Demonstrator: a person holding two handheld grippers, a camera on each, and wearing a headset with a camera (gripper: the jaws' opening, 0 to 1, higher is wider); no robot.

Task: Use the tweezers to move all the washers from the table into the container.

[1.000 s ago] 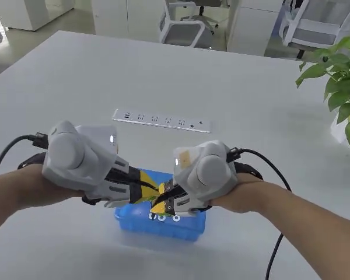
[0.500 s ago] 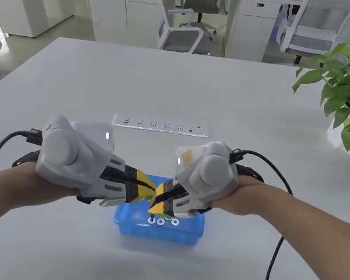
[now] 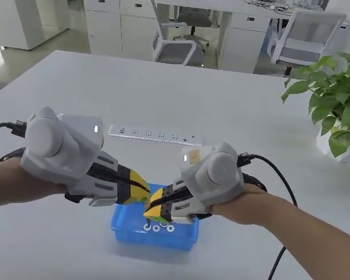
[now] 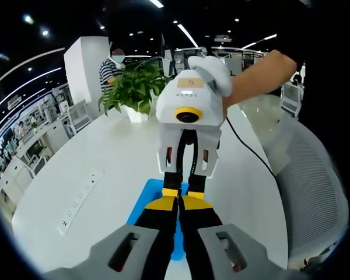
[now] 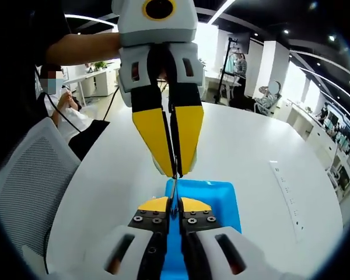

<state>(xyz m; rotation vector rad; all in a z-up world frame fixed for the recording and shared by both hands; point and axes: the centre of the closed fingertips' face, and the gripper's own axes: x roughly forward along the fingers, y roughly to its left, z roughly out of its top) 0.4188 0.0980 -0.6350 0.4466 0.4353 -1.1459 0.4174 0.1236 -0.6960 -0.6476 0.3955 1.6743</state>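
Unreadable label (image 4: 189,83) on right gripper (image 4: 184,188). 3 washers (image 3: 156,227) in blue container (image 3: 123,224), 6 o'clock. It pinches tweezers (image 5: 174,195); left gripper (image 5: 175,170) jaws pressed together.

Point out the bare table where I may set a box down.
Bare: the table beyond the power strip, and between strip and plant. Crowded: over the blue container, where the left hand-held gripper and right hand-held gripper pinch the tweezers.

Not much going on tbh. The left gripper (image 3: 141,191) has backed off toward 9 o'clock and the right gripper (image 3: 156,210) has slid a touch toward 3, so the two hands sit wider apart and more of the left's yellow tongs show.
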